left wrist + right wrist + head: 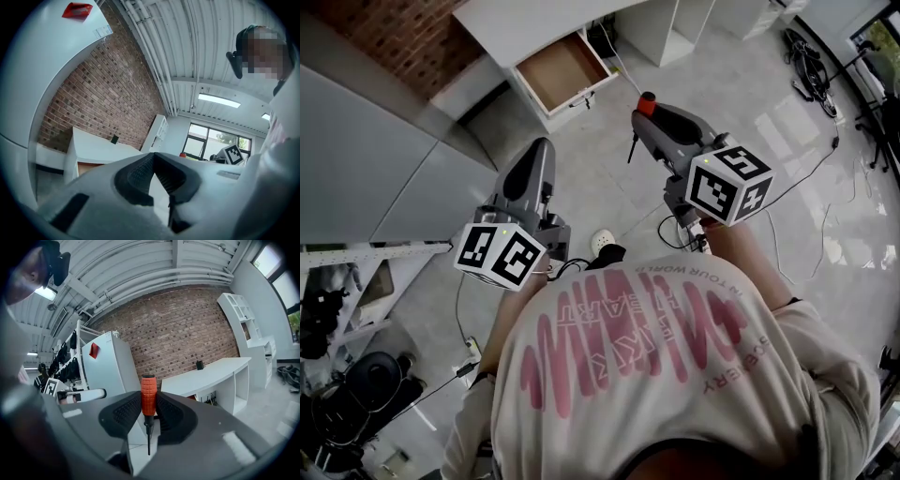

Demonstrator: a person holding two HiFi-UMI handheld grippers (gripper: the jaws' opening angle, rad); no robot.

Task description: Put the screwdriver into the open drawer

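Note:
In the head view, the open drawer point(561, 71) shows a bare brown inside under a white desk point(525, 23), up ahead. My right gripper point(645, 114) is shut on the screwdriver point(648, 100), some way short of the drawer and to its right. The red handle sticks up above the jaws and the black shaft hangs below. The right gripper view shows the screwdriver point(148, 398) upright between the pads of the right gripper point(149, 404). My left gripper point(541, 150) is held beside it. In its own view the left gripper point(153, 155) has its tips together with nothing between them.
A tall grey cabinet point(366, 159) stands at the left. A rack with dark gear point(337, 309) is at the lower left. Cables point(825, 150) trail over the glossy floor on the right. White shelving point(675, 28) stands beyond the desk. A shoe point(602, 242) is below.

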